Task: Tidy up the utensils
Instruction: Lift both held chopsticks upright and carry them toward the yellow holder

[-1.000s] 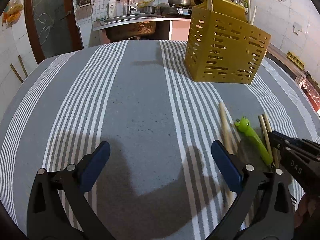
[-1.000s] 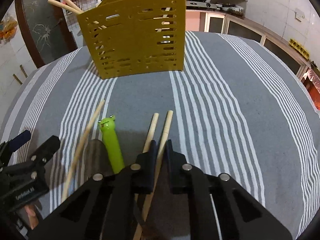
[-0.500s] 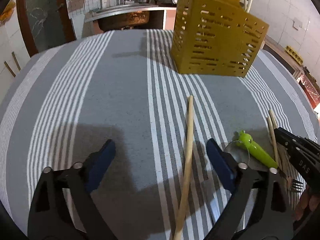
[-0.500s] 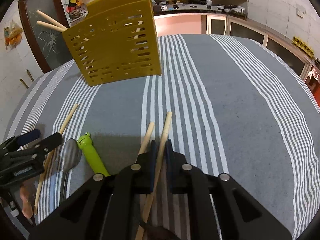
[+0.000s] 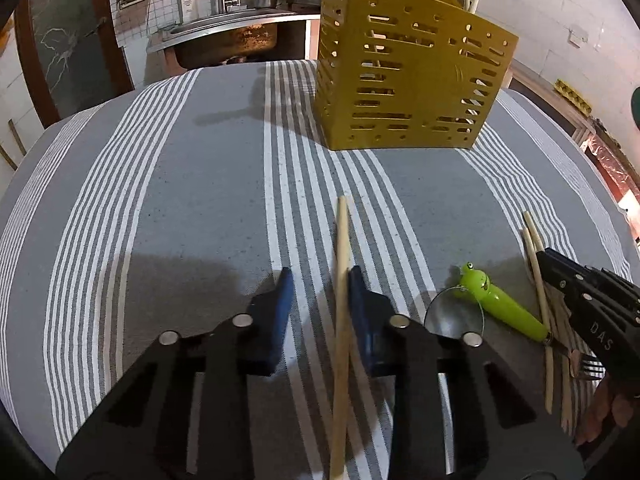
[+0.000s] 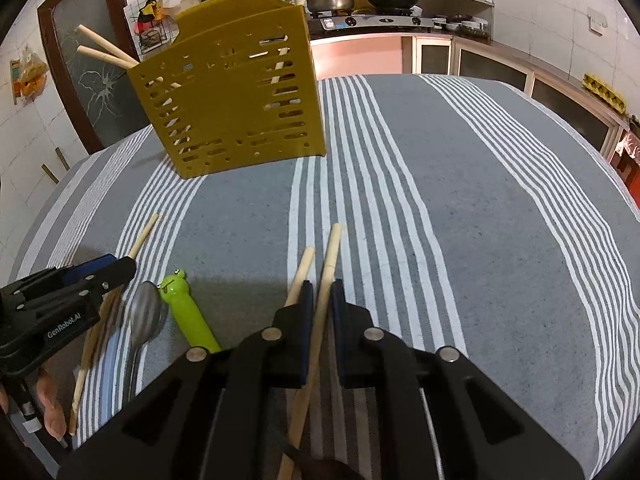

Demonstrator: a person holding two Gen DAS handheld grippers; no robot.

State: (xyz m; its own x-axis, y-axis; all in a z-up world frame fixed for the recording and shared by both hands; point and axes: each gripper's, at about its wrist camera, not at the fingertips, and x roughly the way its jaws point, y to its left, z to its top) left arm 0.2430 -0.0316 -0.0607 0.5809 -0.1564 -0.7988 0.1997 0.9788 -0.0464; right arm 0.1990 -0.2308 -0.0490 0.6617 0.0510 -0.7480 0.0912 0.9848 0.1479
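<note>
A: What does the left gripper (image 5: 318,280) do in its own view?

B: Its jaws have just been closing. A single wooden chopstick (image 5: 341,280) lies between the blue pads (image 5: 362,300), close along the right pad. A gap is visible on the left side, so the pads do not clamp it; whether the right pad touches the stick, I cannot tell.

A: And the right gripper (image 6: 320,300)?

B: It is clenched on a wooden chopstick (image 6: 326,276) in the lower middle of its view. A second chopstick (image 6: 299,276) lies just left of the jaws, outside of them, on the cloth.

A: Where are the other utensils?

B: In the lower left of the right view a green frog-head handle (image 6: 186,308) lies on the striped grey tablecloth (image 6: 480,200), with a metal spoon (image 6: 144,316) just beside it. In the left view, fork tines (image 5: 588,368) show at the lower right, near the right gripper.

A: And the holder?

B: The yellow perforated utensil holder (image 5: 408,80) stands in the upper middle of the left view, well apart from both grippers. Some chopsticks (image 6: 102,50) already stick out of it at the upper left of the right view.
</note>
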